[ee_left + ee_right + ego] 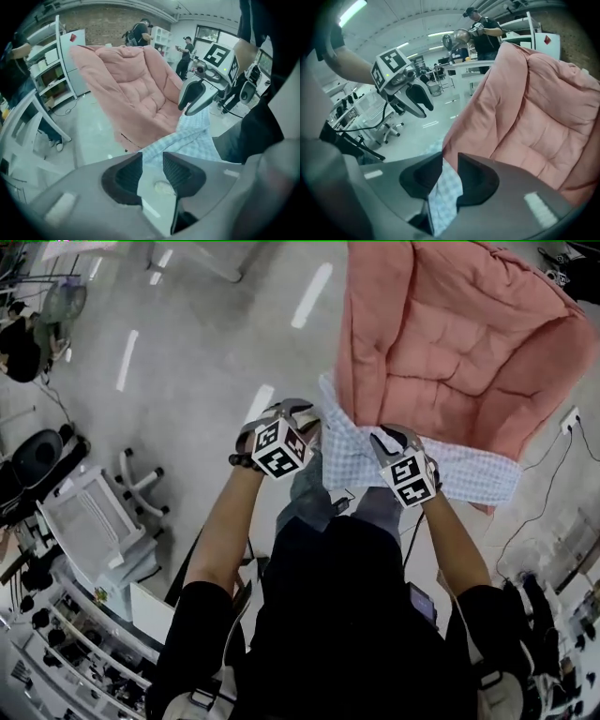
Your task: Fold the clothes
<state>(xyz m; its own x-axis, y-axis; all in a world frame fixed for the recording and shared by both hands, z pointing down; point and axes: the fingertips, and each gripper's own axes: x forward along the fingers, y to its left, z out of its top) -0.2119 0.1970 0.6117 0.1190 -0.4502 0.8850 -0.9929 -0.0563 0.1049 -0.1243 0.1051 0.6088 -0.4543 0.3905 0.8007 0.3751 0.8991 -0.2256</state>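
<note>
Your right gripper point(450, 174) has its jaws clenched on the checked cloth point(443, 197). A fold of it stands between the two dark jaws and runs back toward the camera. Your left gripper point(152, 169) has its jaws grasping a pale strip of the same cloth. On this strip there is a small round spot, and it is hard to tell whether it is a button.

In the head view the cloth hangs spread between both grippers, in front of your legs. Its lower part is hidden behind your arms and body, so its full shape cannot be made out. The fabric is thin, woven in small blue and white squares, with soft wrinkles.

Just behind it stands a pink padded chair point(459, 343), thick and quilted, its far part cut off by the picture's edge. Beside it lies a grey shiny floor point(216, 352).
</note>
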